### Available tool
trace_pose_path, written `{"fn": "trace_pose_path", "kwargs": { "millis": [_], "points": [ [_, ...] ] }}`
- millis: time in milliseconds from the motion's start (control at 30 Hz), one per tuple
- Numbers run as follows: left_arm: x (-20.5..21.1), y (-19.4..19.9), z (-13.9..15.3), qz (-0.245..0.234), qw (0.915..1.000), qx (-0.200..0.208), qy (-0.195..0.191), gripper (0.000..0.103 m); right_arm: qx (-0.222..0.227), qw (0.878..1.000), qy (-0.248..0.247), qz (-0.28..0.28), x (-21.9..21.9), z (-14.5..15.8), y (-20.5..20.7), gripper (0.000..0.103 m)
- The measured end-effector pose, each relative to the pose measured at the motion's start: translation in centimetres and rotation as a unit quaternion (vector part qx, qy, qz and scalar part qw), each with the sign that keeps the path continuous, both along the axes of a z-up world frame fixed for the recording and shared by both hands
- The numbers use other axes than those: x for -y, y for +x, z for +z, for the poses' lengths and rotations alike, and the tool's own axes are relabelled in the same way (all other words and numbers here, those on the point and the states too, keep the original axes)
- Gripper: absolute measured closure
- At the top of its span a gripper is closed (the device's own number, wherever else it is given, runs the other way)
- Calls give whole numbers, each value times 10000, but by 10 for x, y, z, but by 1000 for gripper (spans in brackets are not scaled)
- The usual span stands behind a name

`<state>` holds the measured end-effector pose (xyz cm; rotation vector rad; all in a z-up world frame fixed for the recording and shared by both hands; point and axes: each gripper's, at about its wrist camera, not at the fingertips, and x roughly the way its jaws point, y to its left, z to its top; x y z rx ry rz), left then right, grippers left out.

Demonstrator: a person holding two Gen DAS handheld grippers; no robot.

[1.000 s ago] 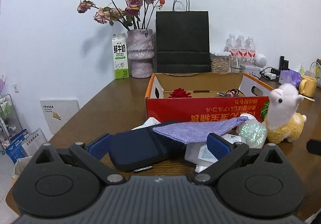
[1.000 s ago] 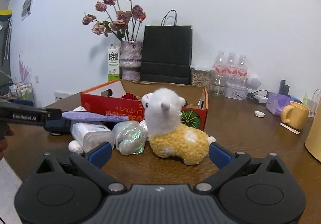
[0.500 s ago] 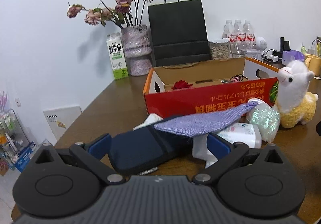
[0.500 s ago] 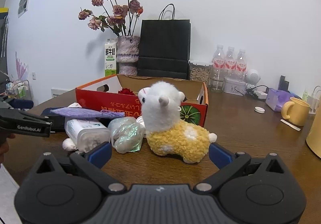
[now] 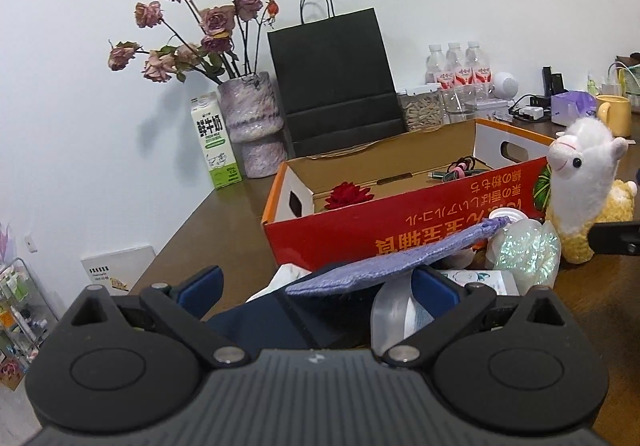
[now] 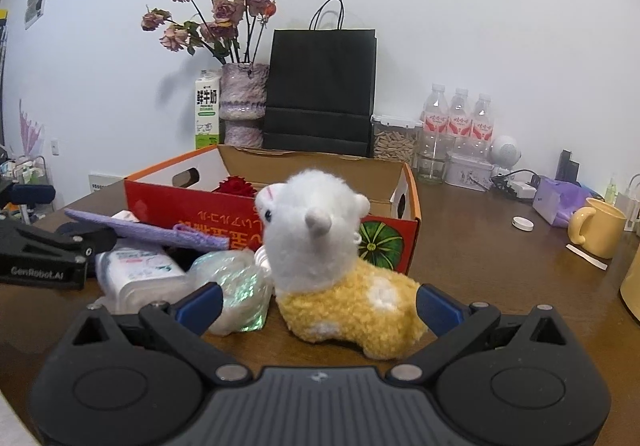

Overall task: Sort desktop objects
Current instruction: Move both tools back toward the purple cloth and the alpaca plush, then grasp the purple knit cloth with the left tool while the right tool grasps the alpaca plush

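In the left wrist view my left gripper (image 5: pixel 318 288) is open. A navy pouch (image 5: pixel 276 322) lies between its fingers, under a purple knitted cloth (image 5: pixel 384 262) and beside a clear wipes pack (image 5: pixel 394 312). Just behind stands the red cardboard box (image 5: pixel 400 224), holding a red flower (image 5: pixel 348 195) and cables. In the right wrist view my right gripper (image 6: pixel 319 306) is open, its fingers flanking a white and yellow alpaca plush (image 6: pixel 332 270). An iridescent bag (image 6: pixel 236 286) sits left of the plush. The left gripper (image 6: pixel 40 254) shows at the far left.
Along the wall stand a vase of dried roses (image 6: pixel 242 102), a milk carton (image 6: pixel 207 114), a black paper bag (image 6: pixel 322 90), a snack jar (image 6: pixel 394 140) and water bottles (image 6: pixel 460 118). A yellow mug (image 6: pixel 598 226) is at the right. The table's edge (image 5: pixel 172 246) runs along the left.
The left gripper has moved in over the navy pouch, which now lies between its fingers. The right gripper has moved closer, so its fingers now flank the plush.
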<state>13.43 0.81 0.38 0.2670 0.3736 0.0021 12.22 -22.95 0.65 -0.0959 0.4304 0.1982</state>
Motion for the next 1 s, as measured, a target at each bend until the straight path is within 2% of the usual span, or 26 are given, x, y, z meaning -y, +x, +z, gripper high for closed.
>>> {"fn": "trace_pose_path", "kwargs": {
  "millis": [133, 233, 333, 400, 433, 467, 500, 533, 600, 767, 1000],
  "points": [
    [5, 6, 0, -147, 9999, 30, 60, 4, 17, 10000, -56, -51, -4, 1, 14, 0],
    [8, 12, -1, -302, 9995, 29, 102, 15, 51, 9999, -112, -65, -8, 2, 20, 0],
    [11, 16, -1, -522, 9986, -15, 118, 33, 34, 9999, -153, -13, -12, 3, 27, 3],
    [14, 18, -2, -728, 9972, -65, 143, 58, 4, 9998, -180, 59, -14, 3, 31, 11],
    [15, 19, -2, -793, 9966, -100, 176, 66, -12, 9998, -192, 81, -15, 2, 32, 13],
    [16, 19, -2, -861, 9960, -129, 207, 81, -32, 9997, -203, 112, -16, 2, 33, 19],
    [17, 19, -3, -935, 9952, -158, 224, 90, -29, 9997, -201, 141, -16, 2, 34, 28],
    [18, 19, -3, -988, 9947, -167, 240, 92, -26, 9997, -200, 151, -16, 2, 35, 33],
    [20, 17, -3, -1028, 9942, -108, 300, 97, 43, 9996, -238, 136, -16, 3, 34, 54],
    [20, 5, 6, -1024, 9941, 231, 260, 99, 114, 9997, -119, 186, -11, 6, 30, 58],
    [19, -6, 33, -995, 9921, 729, 226, 99, 459, 9987, -64, 234, -6, 25, 21, 58]
  ]
}}
